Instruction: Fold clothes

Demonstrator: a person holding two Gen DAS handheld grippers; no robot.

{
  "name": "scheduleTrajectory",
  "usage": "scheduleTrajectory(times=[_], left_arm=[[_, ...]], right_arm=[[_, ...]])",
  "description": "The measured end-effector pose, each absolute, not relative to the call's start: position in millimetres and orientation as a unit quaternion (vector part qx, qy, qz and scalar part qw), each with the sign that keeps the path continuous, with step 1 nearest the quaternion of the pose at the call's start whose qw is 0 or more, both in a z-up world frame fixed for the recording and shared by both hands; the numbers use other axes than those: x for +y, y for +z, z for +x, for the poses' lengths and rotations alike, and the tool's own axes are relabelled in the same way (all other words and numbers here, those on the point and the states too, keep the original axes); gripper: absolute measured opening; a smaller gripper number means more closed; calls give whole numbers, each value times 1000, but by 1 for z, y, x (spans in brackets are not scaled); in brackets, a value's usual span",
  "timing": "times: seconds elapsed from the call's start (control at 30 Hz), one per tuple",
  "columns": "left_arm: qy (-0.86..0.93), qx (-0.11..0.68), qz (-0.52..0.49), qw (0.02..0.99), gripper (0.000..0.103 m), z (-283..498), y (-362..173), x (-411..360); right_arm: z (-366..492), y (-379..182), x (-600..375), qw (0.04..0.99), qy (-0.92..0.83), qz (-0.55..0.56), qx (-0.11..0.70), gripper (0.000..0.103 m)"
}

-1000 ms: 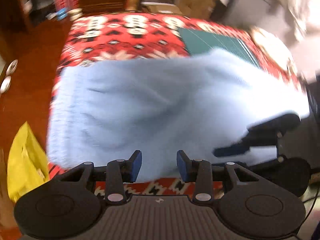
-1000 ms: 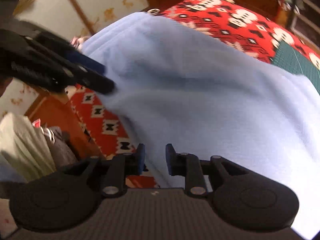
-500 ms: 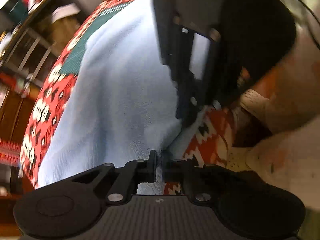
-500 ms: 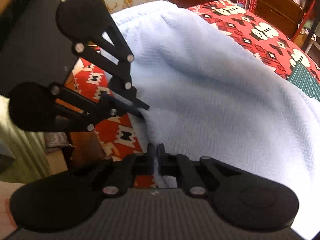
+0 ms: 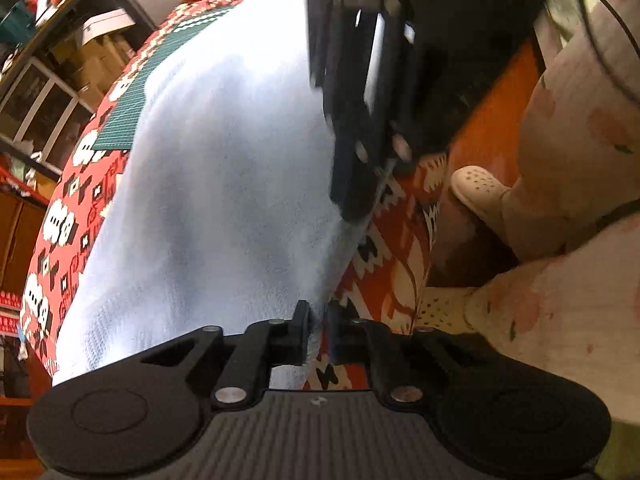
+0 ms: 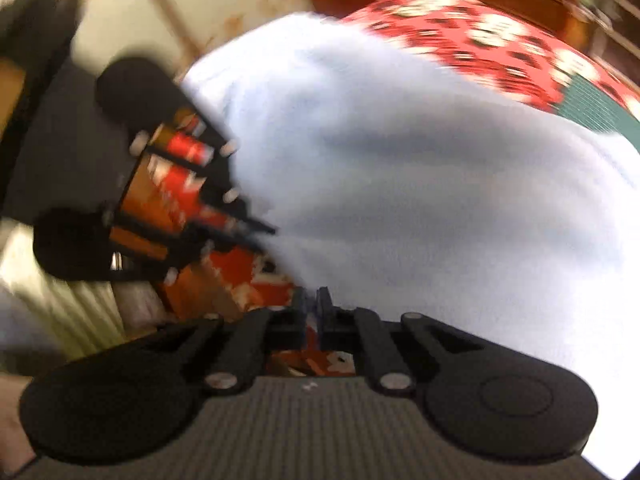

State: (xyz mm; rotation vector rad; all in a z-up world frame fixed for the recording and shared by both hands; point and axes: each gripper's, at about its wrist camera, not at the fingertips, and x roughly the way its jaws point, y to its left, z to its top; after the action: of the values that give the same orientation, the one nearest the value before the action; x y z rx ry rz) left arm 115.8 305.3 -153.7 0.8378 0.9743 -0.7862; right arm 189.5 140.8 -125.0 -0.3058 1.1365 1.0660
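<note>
Red patterned cloth (image 5: 400, 240) covers the counter. The light-blue garment (image 5: 208, 208) lies ahead of both units. Left hand-held gripper (image 5: 318, 320): jaws opening, garment edge between them. Right hand-held gripper (image 6: 311, 300): clenched on the same edge.

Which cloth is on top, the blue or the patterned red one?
The plain light blue garment; it is spread over the red patterned cloth, which shows only around its edges.
</note>
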Motion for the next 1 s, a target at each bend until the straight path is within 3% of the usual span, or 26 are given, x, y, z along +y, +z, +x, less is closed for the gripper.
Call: scheduleTrajectory(times=[0.1, 0.3, 0.8, 0.9, 1.0], left_arm=[[-355, 442, 362, 740, 16, 118, -140, 298], [-343, 438, 336, 760, 17, 132, -118, 241], [-436, 410, 319, 735, 20, 159, -126, -60], [-468, 397, 328, 719, 20, 164, -132, -116], [-492, 387, 333, 705, 20, 168, -138, -162]], right_arm=[[209, -116, 107, 732, 427, -68, 526, 15], [222, -106, -16, 779, 325, 14, 537, 17], [167, -138, -485, 854, -84, 173, 484, 19], [157, -153, -541, 853, -111, 177, 477, 29], [159, -169, -565, 857, -100, 181, 472, 30]])
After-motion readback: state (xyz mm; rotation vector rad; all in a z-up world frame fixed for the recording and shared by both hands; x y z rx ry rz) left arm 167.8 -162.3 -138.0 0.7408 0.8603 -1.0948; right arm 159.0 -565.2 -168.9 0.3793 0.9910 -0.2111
